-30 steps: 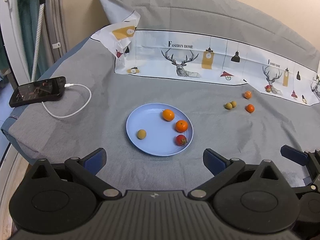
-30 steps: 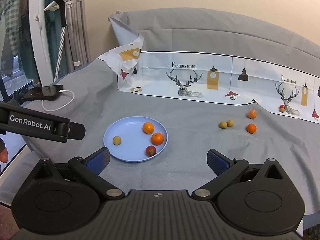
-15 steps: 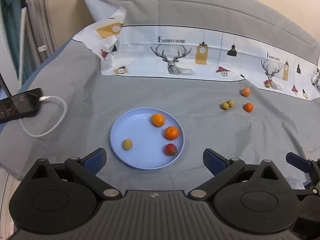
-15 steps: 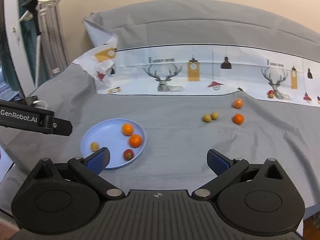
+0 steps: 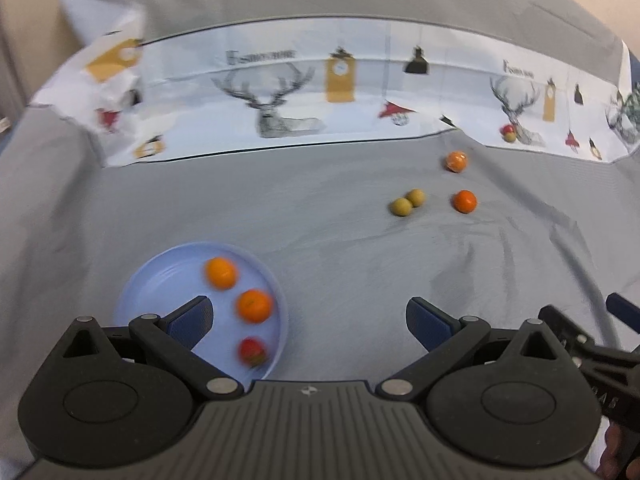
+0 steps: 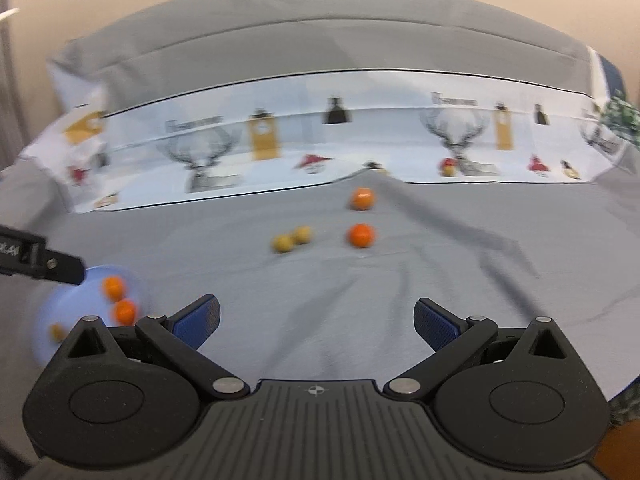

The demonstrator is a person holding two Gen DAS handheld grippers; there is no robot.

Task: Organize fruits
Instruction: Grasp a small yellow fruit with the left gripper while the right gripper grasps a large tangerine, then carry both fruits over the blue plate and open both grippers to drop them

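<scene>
While both grippers' fingers (image 5: 188, 322) gape empty, blue plate (image 5: 160, 268) holds two oranges (image 5: 221, 273), one tomato (image 5: 252, 351).

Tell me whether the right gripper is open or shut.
Open. The right gripper has its blue pads spread wide apart, with only grey cloth between them and no fruit held.

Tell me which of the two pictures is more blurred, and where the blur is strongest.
Right wrist view: more blurred; the round light-blue plate at the left edge smears most, its fruits streaked. Left wrist view: milder blur; the two small yellow-green fruits on the grey cloth remain distinct. Both views: fisheye bending; the blue-padded fingers stay sharp.
</scene>
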